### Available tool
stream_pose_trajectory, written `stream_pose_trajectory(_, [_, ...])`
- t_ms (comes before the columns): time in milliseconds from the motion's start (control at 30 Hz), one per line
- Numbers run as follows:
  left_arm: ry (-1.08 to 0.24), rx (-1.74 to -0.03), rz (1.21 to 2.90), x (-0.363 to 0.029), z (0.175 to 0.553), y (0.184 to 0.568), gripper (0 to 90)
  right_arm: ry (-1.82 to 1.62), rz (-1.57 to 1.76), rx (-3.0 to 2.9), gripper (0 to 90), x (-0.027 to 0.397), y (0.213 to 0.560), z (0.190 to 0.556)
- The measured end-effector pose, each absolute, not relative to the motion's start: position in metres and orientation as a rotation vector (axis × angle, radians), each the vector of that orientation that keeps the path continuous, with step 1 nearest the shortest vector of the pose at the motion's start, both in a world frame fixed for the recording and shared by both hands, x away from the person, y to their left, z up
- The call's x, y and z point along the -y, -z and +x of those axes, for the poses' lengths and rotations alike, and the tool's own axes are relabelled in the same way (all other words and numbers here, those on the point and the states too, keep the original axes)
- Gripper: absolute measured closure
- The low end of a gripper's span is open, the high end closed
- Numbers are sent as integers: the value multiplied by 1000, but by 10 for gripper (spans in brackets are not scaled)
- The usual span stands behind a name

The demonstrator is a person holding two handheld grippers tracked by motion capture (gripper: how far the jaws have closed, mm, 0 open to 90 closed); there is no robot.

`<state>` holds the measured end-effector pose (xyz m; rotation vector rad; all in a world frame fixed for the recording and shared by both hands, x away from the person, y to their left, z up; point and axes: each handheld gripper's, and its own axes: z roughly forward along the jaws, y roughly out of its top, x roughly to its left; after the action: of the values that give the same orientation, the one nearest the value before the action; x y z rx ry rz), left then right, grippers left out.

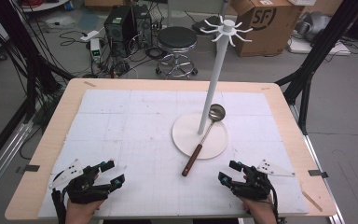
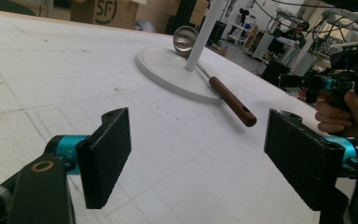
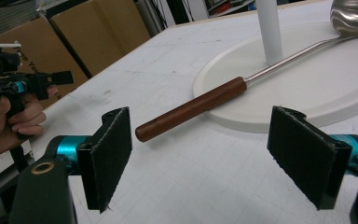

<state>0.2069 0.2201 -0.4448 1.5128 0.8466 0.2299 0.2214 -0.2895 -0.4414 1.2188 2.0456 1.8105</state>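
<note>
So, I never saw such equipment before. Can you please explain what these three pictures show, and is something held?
No robot here: a person holds a hand tool with two black jaws in each hand. The high view looks down on the table. There the left gripper is at bottom left and the right gripper at bottom right. The other two pictures come from small cameras riding on each gripper, looking out between its own jaws. On the white mat stands a white hook stand on a round base. A metal ladle with a brown wooden handle lies across that base, its handle end out over the mat. Both grippers are open and hold nothing.
</note>
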Motion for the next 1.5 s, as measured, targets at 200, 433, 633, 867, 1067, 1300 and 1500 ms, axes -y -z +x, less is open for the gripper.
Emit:
stream_pose_trajectory(200, [-230, -845, 1517, -218, 210, 445, 234, -1799, 1226, -2043, 210, 291, 442, 219])
stream_pose_trajectory(433, [-224, -832, 1533, -213, 211, 446, 235, -1781, 1215, -2052, 210, 289, 441, 217])
stream_pose_trajectory(633, [-237, -832, 1533, -216, 205, 446, 235, -1743, 1184, -2073, 530, 279, 435, 217])
stream_pose_trajectory(867, [-242, -854, 1522, -221, 204, 447, 234, -1790, 1121, -2161, 893, 278, 427, 226])
stream_pose_trajectory(1067, [-248, -859, 1519, -222, 203, 447, 235, -1808, 1107, -2361, 894, 261, 432, 238])
stream_pose_trajectory(1300, [-253, -863, 1517, -224, 201, 447, 235, -1708, 1043, -2600, 894, 227, 442, 243])
stream_pose_trajectory(1500, [-256, -868, 1507, -227, 201, 447, 235, -1543, 1032, -2711, 893, 203, 445, 257])
